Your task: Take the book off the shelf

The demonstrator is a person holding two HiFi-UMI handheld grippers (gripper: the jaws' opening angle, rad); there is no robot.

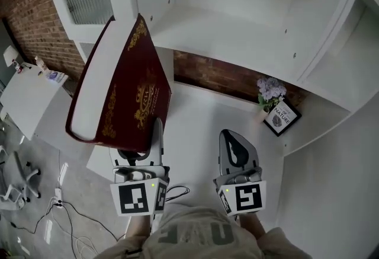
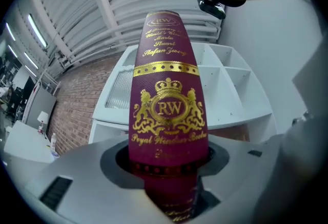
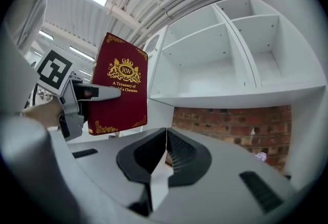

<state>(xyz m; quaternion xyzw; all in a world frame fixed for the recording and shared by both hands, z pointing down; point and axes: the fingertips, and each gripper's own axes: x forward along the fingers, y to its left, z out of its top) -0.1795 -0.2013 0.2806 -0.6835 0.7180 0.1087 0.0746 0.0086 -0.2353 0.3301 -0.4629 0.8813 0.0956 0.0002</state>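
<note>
Left tongs (image 1: 149,133) grasp the book (image 1: 118,95) at its bottom edge, clear of the shelf (image 1: 237,24) at 10 o'clock, right tongs (image 1: 235,144) clenched empty; judged best to hold firm and upright, lowering steadily towards the table (image 1: 198,112) so the tall top does not tip.

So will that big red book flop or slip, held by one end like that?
Probably stiff: the book stands out flat from the left gripper with no sag. Likely heavy, judging by its thick page block, so, clamped at its lower end, it may want to tip. The textured cover should help against slipping.
</note>
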